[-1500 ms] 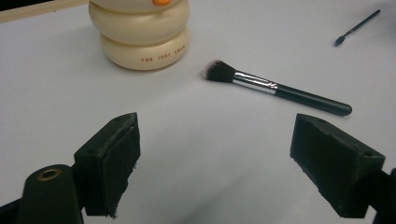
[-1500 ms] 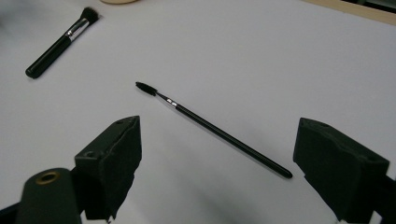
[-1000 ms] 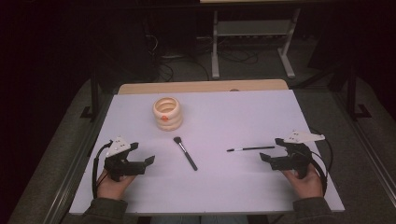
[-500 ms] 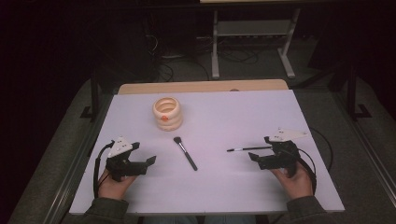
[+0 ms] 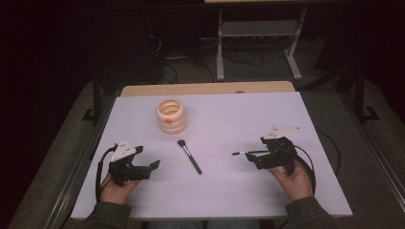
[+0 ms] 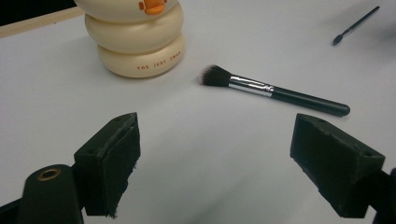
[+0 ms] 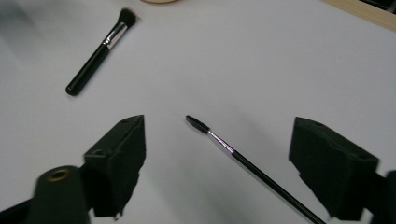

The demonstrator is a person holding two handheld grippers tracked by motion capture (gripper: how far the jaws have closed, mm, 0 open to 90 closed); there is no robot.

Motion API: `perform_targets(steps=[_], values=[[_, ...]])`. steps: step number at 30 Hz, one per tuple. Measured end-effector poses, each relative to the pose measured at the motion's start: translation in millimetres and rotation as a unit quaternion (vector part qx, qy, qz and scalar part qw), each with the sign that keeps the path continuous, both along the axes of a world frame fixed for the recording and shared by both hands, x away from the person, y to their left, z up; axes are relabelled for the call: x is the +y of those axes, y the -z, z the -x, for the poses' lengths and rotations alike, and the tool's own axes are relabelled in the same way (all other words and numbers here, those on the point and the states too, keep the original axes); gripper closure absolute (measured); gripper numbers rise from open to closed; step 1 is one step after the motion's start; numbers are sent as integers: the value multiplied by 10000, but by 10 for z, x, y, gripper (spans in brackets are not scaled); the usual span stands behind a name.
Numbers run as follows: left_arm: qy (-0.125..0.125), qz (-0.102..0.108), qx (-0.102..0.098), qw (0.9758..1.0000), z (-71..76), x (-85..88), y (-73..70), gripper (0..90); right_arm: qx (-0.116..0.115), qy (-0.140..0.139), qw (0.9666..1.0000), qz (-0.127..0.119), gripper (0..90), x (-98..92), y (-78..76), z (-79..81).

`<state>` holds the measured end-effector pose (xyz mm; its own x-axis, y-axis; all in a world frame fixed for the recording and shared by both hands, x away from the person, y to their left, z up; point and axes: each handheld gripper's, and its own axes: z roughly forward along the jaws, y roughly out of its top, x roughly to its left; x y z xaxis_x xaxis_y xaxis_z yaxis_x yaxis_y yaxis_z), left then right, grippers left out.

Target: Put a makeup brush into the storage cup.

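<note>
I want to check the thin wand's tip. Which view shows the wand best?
The right gripper view: the wand lies close, between the open jaws, bristled tip clear. The left gripper view shows its tip end far off; the high view, a thin dark line.

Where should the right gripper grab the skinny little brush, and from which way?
Probably mid-handle. The skinny brush lies flat on the white table, its thin straight stick running between the open right gripper fingers, bristle tip pointing away. Come straight down from above, fingers either side of the stick, clear of the bristles, then close.
</note>
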<state>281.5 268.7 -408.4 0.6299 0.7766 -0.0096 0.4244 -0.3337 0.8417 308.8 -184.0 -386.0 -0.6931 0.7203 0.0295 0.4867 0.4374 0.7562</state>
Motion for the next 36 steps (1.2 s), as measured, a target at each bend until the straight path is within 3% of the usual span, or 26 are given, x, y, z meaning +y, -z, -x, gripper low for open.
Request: perform_targets(steps=[10, 14, 23, 26, 32, 36], values=[[36, 12, 9, 10000, 2, -3, -3, 156, 7, -238, 9996, 126, 183, 293, -156, -94], [33, 2, 10, 10000, 3, 0, -4, 156, 138, -208, 9997, 11, 182, 414, -237, -152], [69, -86, 11, 9999, -2, 9, -6, 156, -79, -314, 9993, 206, 181, 720, -342, -238], [66, -63, 3, 10000, -8, 14, -6, 157, -43, -329, 9992, 223, 180, 795, -352, -270], [53, -11, -20, 10000, -8, 13, -3, 157, 251, -386, 9986, 251, 199, 1038, -363, -375], [72, -89, 9, 9999, -5, 28, -16, 157, 238, -471, 9981, 309, 219, 1172, -359, -401]])
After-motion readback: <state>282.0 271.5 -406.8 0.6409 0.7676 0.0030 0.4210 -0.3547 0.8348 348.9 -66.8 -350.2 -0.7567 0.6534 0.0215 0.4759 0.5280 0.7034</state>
